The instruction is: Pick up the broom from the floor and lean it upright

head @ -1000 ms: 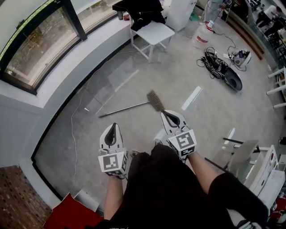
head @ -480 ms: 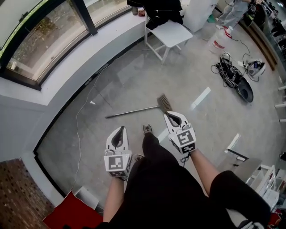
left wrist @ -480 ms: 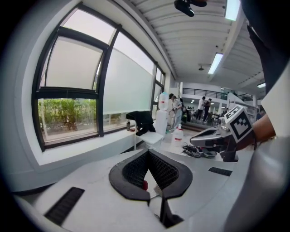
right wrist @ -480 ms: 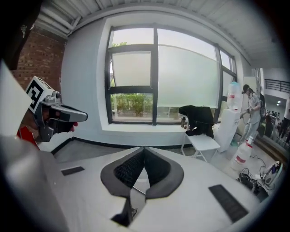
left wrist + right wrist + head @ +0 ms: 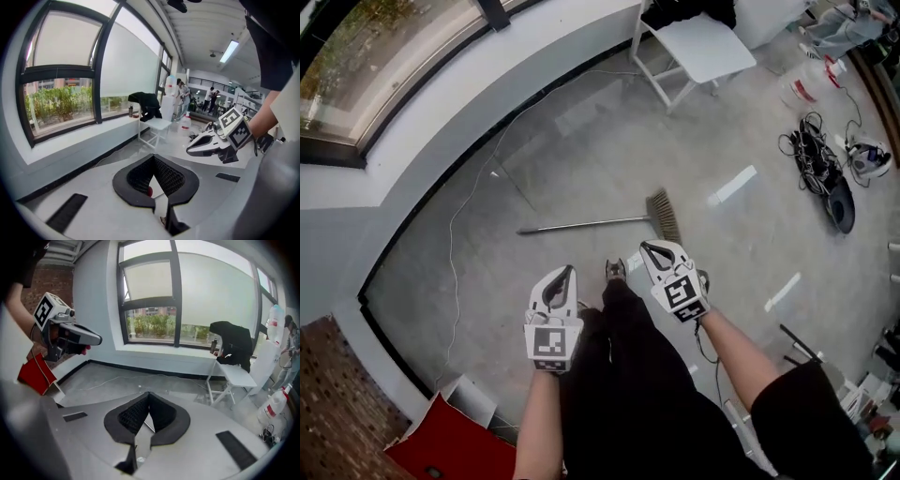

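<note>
Broom [image 5: 595,223]: thin straight grey handle, flared tan bristle head; flat on smooth grey floor [image 5: 581,141], on the person's side of white chair [image 5: 712,49], well apart from it. Left gripper [image 5: 566,272] and right gripper [image 5: 645,247]: white shells, black ribbed pads, marker cubes; farther from chair than broom, held clear of broom. Both pairs of jaws closed tip to tip, empty. Broom seen in head view only; gripper views give tall windows and dark garment [image 5: 230,347] draped on chair. Chair back cut off in head view.
</note>
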Demonstrator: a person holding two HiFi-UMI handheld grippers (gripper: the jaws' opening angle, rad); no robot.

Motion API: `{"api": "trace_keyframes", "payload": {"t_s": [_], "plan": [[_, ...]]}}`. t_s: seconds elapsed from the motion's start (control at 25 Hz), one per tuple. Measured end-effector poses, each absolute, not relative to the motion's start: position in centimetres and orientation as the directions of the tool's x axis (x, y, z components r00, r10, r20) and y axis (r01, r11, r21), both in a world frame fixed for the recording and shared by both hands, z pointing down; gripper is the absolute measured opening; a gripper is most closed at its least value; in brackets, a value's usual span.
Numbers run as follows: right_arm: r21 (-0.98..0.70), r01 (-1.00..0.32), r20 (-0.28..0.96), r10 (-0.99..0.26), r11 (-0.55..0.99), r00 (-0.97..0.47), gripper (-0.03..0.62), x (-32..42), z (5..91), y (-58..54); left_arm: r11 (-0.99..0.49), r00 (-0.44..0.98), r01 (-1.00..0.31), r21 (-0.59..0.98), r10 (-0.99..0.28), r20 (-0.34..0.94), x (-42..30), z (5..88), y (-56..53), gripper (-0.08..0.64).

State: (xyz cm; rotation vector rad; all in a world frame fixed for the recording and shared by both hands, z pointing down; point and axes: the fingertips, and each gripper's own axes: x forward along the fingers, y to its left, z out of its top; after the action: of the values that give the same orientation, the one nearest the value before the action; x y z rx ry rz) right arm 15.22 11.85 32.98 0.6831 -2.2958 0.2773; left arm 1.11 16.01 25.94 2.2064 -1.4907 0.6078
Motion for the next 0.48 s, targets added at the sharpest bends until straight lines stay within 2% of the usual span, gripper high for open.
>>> {"api": "trace_keyframes", "payload": {"t_s": [0.28,0.48], "plan": [[0.042,-0.349,0.785,-0.247,0.936,-0.569,0.008,9.9,48.3,10.9,-0.295,0.312,-0.946,0.132,-0.732,0.606,-1.7,39.8,12.9,0.006],[0.025,-0.268,0.848,-0.163,0.963,-0.504,0.008,7.5,57.0,10.7,-0.261,0.311,-0.949,0.176,-0.686,0.658,-2.6,48.6,14.5,0.006]]}}
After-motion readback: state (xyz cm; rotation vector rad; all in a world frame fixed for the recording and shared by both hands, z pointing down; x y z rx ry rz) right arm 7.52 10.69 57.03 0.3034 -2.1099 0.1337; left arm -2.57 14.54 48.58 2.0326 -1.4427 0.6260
